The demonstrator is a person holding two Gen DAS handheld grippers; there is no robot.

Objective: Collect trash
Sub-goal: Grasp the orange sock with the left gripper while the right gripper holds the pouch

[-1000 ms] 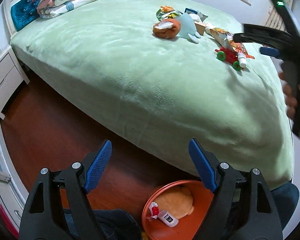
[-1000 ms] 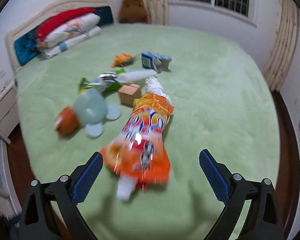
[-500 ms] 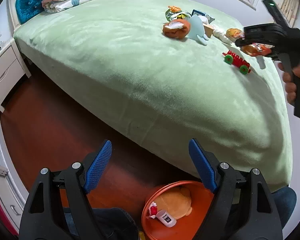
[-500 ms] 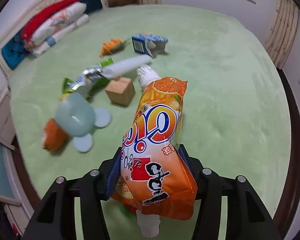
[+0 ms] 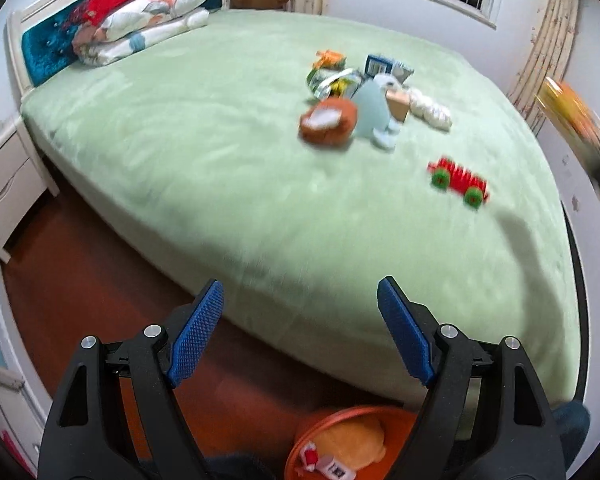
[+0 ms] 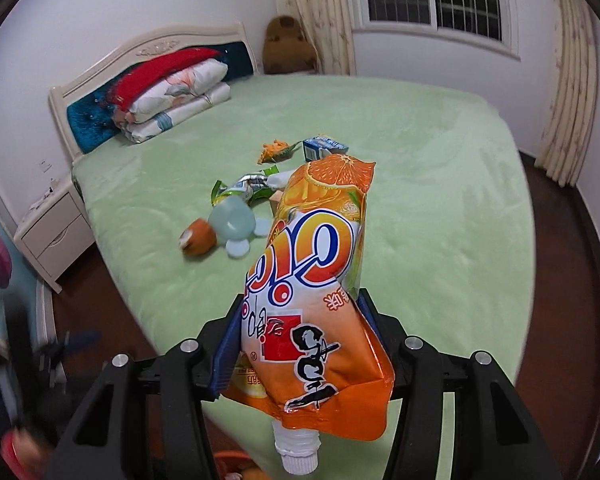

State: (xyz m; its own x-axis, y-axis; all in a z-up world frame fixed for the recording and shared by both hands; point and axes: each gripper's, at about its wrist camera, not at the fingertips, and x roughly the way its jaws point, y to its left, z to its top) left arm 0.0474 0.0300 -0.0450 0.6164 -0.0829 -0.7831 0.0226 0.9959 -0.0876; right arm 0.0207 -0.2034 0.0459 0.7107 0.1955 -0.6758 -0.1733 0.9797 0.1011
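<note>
Above the green bed point(image 6: 440, 184), the right gripper point(image 6: 300, 344) is holding an orange juice pouch point(image 6: 320, 292) clear of the blanket, its jaws narrowed and pressing the pouch's lower half from both sides. The pouch is standing upside down — its white screw cap point(image 6: 298, 450) is pointing toward the camera, and the end printed with an orange slice is reaching away over the bed. Large blue-and-orange lettering is running across its front, inverted; I cannot read it reliably, nor the small red panel and black brush-style figure below it. The blue pads are mostly hidden behind the pouch.

Beside the bed's near edge, the left gripper point(image 5: 300, 336) is hanging wide with nothing between its blue pads point(image 5: 196, 332). Below it, an orange basket point(image 5: 352, 420) is showing — cut off by the frame, holding a yellowish soft thing and a small white item. On the bed, a red toy car point(image 5: 458, 184), a blurred wrapper point(image 5: 332, 82) and a blue carton point(image 5: 380, 65) are lying.
</note>
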